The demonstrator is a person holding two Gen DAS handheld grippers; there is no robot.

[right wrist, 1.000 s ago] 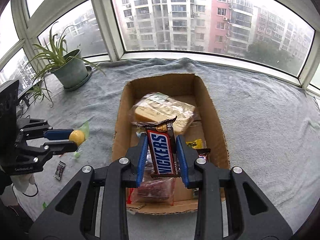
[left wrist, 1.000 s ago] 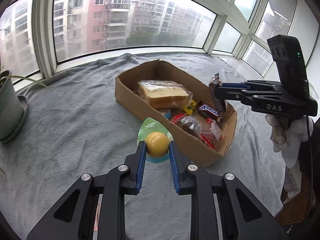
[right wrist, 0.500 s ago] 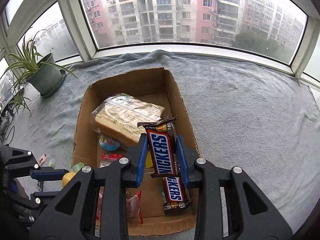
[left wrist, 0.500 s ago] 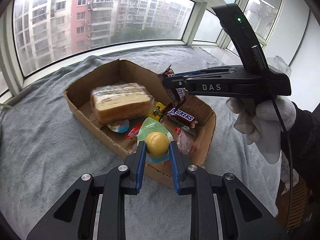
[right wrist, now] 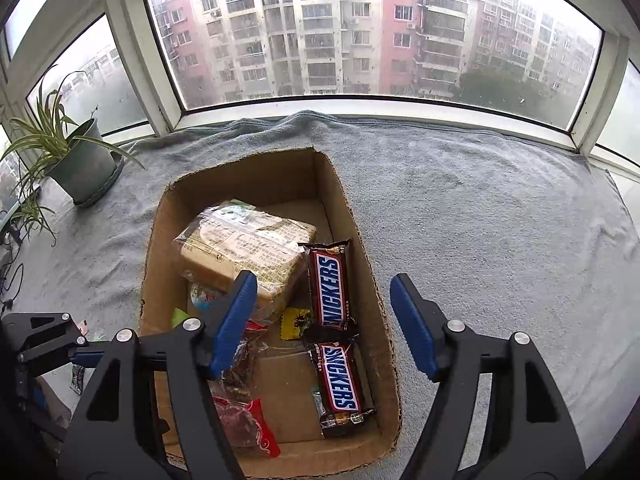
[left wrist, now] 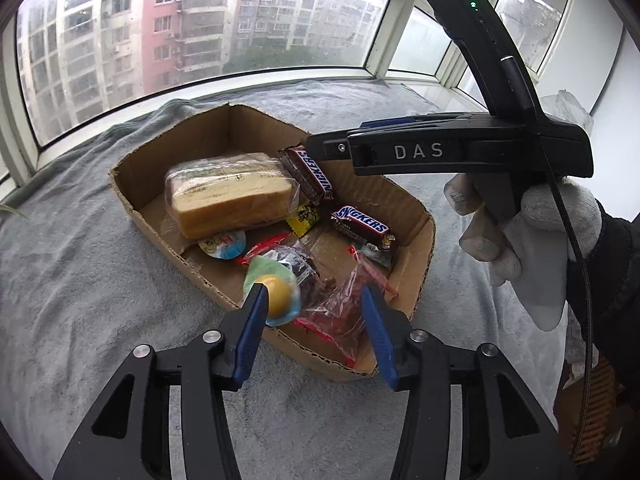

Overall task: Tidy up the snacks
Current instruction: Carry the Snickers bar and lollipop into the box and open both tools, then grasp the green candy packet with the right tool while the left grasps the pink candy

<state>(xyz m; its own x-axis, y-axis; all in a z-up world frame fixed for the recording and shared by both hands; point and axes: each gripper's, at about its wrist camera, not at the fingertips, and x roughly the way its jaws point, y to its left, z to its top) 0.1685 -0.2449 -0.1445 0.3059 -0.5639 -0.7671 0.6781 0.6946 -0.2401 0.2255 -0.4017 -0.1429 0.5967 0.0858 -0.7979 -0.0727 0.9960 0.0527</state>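
Observation:
A cardboard box on a grey towel holds wrapped bread, two Snickers bars, a jelly cup and red-wrapped snacks. My left gripper is open over the box's near end; a yellow ball sweet in a green wrapper rests against its left finger. My right gripper is open above the box; it also shows in the left wrist view.
A potted plant stands at the towel's far left by the window. Small wrappers lie on the towel left of the box. The towel stretches out right of the box. A gloved hand holds the right gripper.
Both grippers have opened. The right one let go of its Snickers bar, which now lies in the box beside the bread. The left one loosened from the yellow sweet over the box.

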